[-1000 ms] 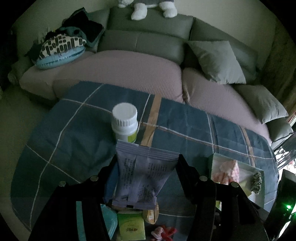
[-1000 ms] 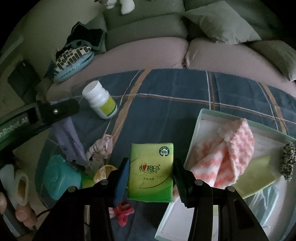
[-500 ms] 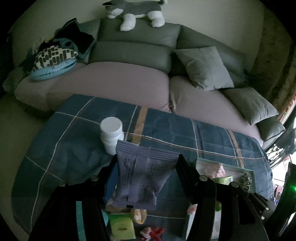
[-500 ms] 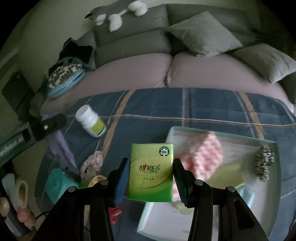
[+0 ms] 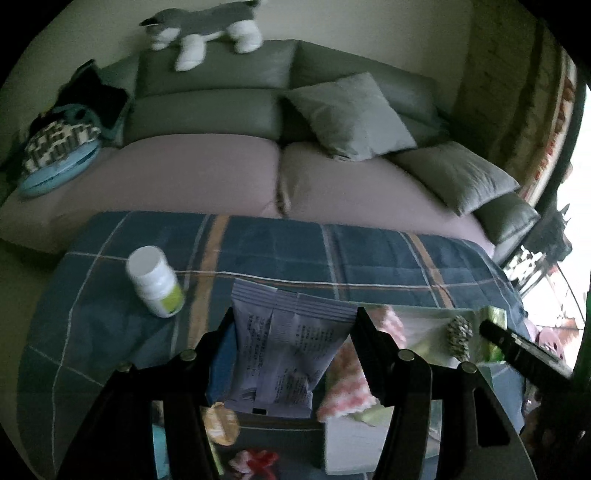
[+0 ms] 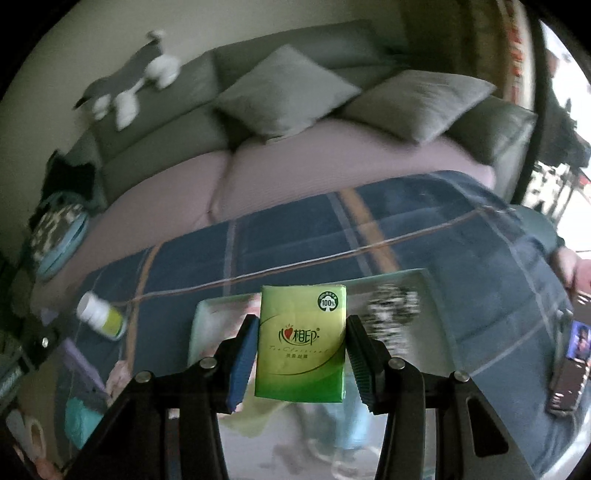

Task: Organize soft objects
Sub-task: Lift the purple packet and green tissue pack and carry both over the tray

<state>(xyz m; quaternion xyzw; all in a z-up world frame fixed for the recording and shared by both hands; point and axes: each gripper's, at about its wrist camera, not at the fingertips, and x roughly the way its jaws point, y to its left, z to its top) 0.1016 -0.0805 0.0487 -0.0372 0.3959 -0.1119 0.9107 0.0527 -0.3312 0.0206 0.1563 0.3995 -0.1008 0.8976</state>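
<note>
My left gripper (image 5: 293, 332) is shut on a pale purple tissue packet (image 5: 286, 347), held above the plaid cloth. Just right of it lies a shallow white tray (image 5: 340, 439) holding a pink-and-white cloth (image 5: 349, 384) and a speckled scrunchie (image 5: 459, 336). My right gripper (image 6: 301, 345) is shut on a green tissue pack (image 6: 302, 341), which hangs over the same tray (image 6: 201, 332); the scrunchie (image 6: 393, 308) shows blurred behind it. The other gripper's black finger (image 5: 517, 345) crosses the tray's right side in the left wrist view.
A white pill bottle (image 5: 155, 280) stands on the plaid tablecloth (image 5: 369, 258) to the left. Small items, a yellow disc (image 5: 221, 422) and a red clip (image 5: 255, 459), lie near the front. A sofa with grey cushions (image 5: 349, 116) and a plush dog (image 5: 207, 26) stands behind. A phone (image 6: 570, 369) lies far right.
Both grippers have swung to the right and risen a little with their packs. The tray now sits under the green pack, and the pill bottle has slid left in both views.
</note>
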